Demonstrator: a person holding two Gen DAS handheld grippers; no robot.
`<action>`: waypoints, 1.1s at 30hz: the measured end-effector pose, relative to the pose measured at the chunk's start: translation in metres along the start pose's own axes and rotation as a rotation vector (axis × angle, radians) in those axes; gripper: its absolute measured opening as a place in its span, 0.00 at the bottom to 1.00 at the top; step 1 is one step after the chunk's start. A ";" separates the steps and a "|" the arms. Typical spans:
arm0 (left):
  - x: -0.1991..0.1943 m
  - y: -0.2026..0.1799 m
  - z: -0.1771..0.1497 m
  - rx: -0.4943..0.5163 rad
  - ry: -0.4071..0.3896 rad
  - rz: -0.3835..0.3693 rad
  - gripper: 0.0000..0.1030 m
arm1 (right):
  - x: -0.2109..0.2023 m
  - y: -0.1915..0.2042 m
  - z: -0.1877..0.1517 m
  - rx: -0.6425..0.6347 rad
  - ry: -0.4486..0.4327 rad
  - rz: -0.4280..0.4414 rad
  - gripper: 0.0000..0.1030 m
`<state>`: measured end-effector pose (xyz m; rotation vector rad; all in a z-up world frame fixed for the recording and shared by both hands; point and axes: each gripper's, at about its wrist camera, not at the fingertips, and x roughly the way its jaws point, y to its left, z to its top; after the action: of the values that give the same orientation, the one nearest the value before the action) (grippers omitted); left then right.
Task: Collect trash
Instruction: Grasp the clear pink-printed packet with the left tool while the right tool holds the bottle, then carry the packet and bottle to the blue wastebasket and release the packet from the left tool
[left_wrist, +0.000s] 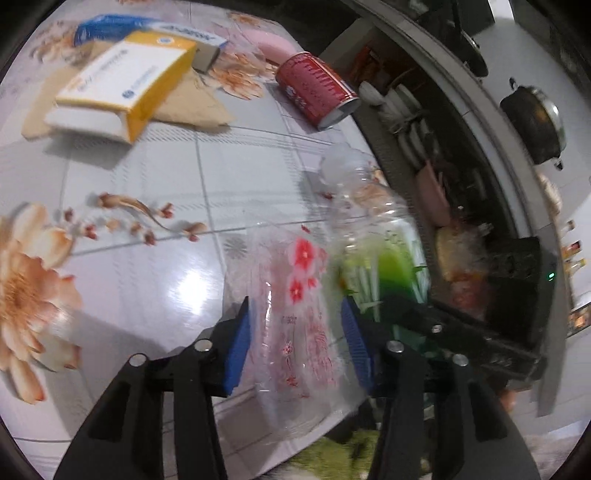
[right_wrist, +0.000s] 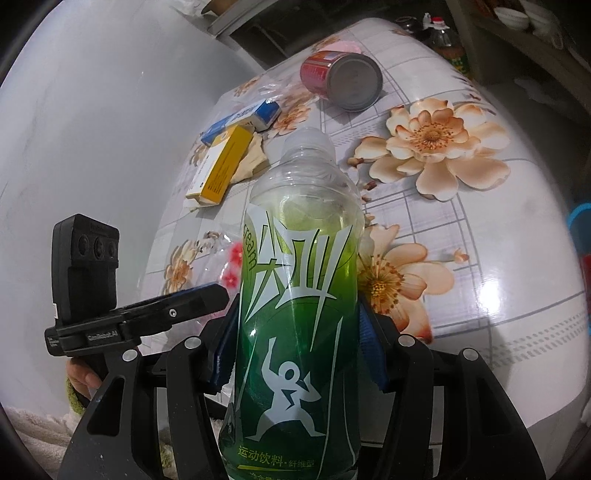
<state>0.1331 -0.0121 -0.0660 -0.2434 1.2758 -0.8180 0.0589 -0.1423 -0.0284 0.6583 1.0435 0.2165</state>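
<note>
My right gripper (right_wrist: 299, 343) is shut on a clear plastic bottle with a green label (right_wrist: 299, 295), held upright above the table's near edge. The bottle also shows in the left wrist view (left_wrist: 373, 236). My left gripper (left_wrist: 295, 332) has its jaws around a clear plastic bag with red flowers (left_wrist: 295, 314), apparently pinching it. It shows in the right wrist view too (right_wrist: 192, 295). On the table lie a red can on its side (left_wrist: 317, 88) (right_wrist: 343, 79), a yellow box (left_wrist: 125, 85) (right_wrist: 221, 166), a blue box (left_wrist: 147, 29) (right_wrist: 243, 120) and brown paper (left_wrist: 192, 103).
The table (left_wrist: 147, 221) has a glossy flowered cloth. A pink object (left_wrist: 269, 44) lies beyond the can. A dark shelf with bowls and a pot (left_wrist: 532, 125) stands to the right. A grey wall (right_wrist: 92, 129) runs along the table's left side.
</note>
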 end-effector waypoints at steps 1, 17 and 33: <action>0.000 -0.001 0.000 -0.001 0.000 -0.001 0.38 | 0.001 -0.001 0.000 0.006 -0.002 0.004 0.52; -0.008 -0.011 -0.002 0.068 -0.079 0.104 0.01 | -0.011 -0.019 -0.003 0.058 -0.026 0.048 0.51; -0.046 -0.056 0.029 0.132 -0.242 0.079 0.01 | -0.067 -0.031 -0.005 0.084 -0.170 0.093 0.51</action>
<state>0.1340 -0.0291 0.0106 -0.1786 0.9947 -0.7769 0.0164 -0.1960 -0.0002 0.7887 0.8636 0.1941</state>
